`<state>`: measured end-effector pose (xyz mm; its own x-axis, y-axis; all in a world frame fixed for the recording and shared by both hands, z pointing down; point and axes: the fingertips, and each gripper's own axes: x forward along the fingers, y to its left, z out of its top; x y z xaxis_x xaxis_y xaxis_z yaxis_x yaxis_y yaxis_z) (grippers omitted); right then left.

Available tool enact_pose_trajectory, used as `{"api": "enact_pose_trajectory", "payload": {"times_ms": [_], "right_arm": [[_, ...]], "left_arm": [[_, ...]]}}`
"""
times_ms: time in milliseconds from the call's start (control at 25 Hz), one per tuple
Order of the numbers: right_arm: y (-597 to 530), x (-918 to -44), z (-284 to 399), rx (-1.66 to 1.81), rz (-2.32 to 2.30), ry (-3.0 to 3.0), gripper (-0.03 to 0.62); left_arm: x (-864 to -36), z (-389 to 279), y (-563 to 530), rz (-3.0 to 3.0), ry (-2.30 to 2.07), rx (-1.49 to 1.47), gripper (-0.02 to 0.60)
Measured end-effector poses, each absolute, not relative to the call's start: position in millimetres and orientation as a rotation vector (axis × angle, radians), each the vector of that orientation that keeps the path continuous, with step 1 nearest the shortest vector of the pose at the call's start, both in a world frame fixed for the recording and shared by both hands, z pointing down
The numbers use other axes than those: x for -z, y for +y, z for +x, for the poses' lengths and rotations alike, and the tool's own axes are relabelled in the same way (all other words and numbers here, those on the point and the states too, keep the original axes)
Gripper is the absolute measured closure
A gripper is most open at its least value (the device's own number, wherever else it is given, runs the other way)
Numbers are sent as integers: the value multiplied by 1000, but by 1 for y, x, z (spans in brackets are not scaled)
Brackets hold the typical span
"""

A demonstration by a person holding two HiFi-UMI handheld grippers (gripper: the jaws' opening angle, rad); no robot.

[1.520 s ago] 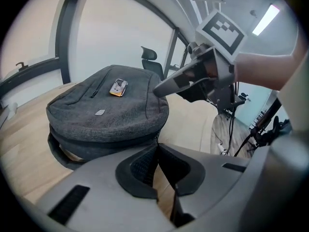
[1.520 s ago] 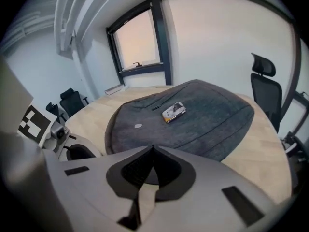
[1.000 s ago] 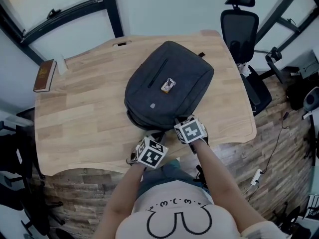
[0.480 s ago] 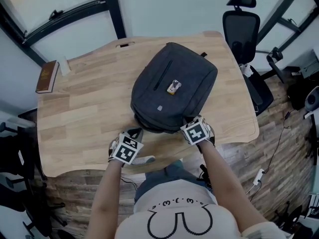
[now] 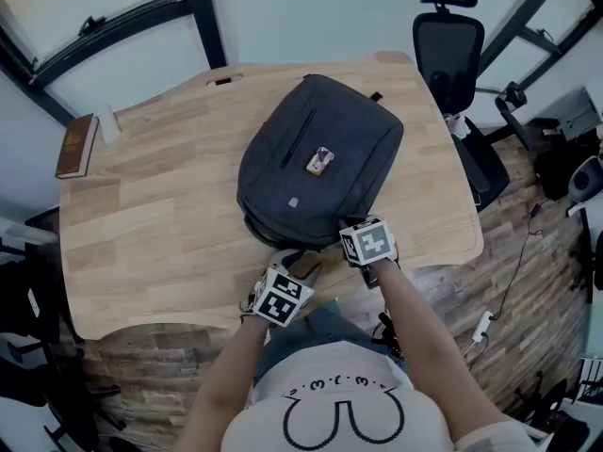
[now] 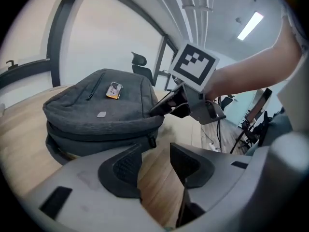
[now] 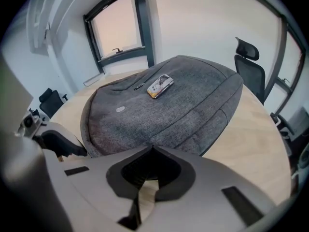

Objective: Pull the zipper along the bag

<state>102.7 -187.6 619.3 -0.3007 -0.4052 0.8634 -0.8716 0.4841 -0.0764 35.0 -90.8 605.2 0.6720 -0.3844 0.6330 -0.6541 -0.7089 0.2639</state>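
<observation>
the left claw (image 6: 155, 151) has been brought back from the left to the near edge of the backpack (image 5: 320, 172) on the tabletop (image 5: 151, 205). its jaws have just been opened, and nothing is held. the right claw (image 7: 152, 149) is pressed together at the rim. the zipper pull (image 6: 151, 140) should be centred between the pads before closing.

The right gripper (image 7: 152, 151) has its tips together at the near edge of the bag (image 7: 174, 95); whether they pinch fabric cannot be told. In the head view its cube (image 5: 367, 243) hides the jaws. The yellow thing (image 7: 159, 87) on the bag is too small to identify. The cover of the book (image 5: 75, 146) is unreadable.
</observation>
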Motion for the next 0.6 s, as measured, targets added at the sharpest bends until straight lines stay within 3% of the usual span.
{"api": "enact_pose_trajectory", "payload": {"times_ms": [320,480,600], "right_arm": [[-187,-617,103,-762,1083,-1932,543],[-187,-619,104,-748,1077,-1948,543],[-187,-617,103,-734,1069,-1953,543]], "left_arm": [[-620,52,-112,2276,-1244,-738,427],[-622,43,-120,2197,-1522,-738,513],[-622,39,-122,2145,-1577,-688,520]]}}
